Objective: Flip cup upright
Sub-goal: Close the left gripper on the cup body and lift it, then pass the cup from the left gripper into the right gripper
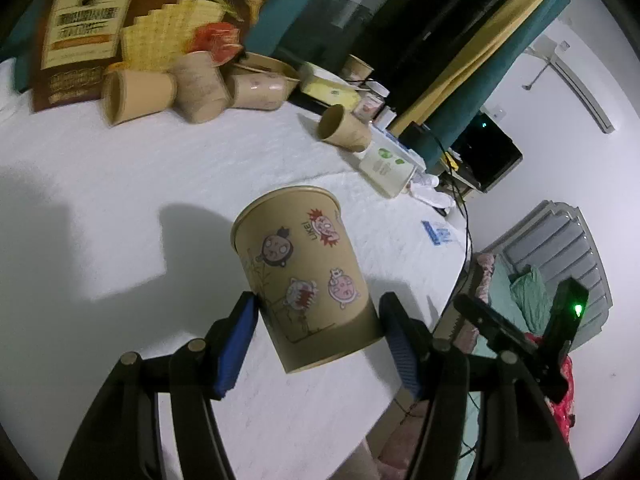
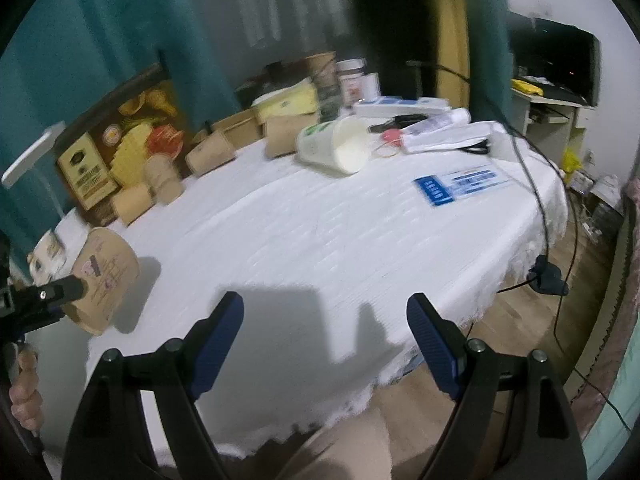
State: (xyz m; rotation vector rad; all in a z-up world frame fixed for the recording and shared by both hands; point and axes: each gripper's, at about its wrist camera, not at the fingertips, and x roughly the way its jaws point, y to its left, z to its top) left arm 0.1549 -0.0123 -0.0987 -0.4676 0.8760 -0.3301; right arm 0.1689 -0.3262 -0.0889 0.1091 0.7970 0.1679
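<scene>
Currently mid-flip: left gripper [image 1: 318,334] clamped on cup [image 1: 304,276] near its base, cup lifted off counter [image 1: 120,184], tilted, rim pointing away and up. Next move, by judgement: finish rotation, lower base flat, release gently. Cup: thin tan paper, tapered, cartoon stickers, likely crushable. Counter cloth white, ribbed. Right gripper [image 2: 325,340] apart, empty.

Left gripper [image 1: 318,332] clamped on brown cartoon-sticker paper cup [image 1: 304,276], blue pads [image 1: 236,350] pressing its lower sides, rim tilted up and away, lifted over white tablecloth [image 1: 120,184]. Further back, toppled paper cups [image 1: 138,94] beside a cracker box [image 1: 100,20].
</scene>
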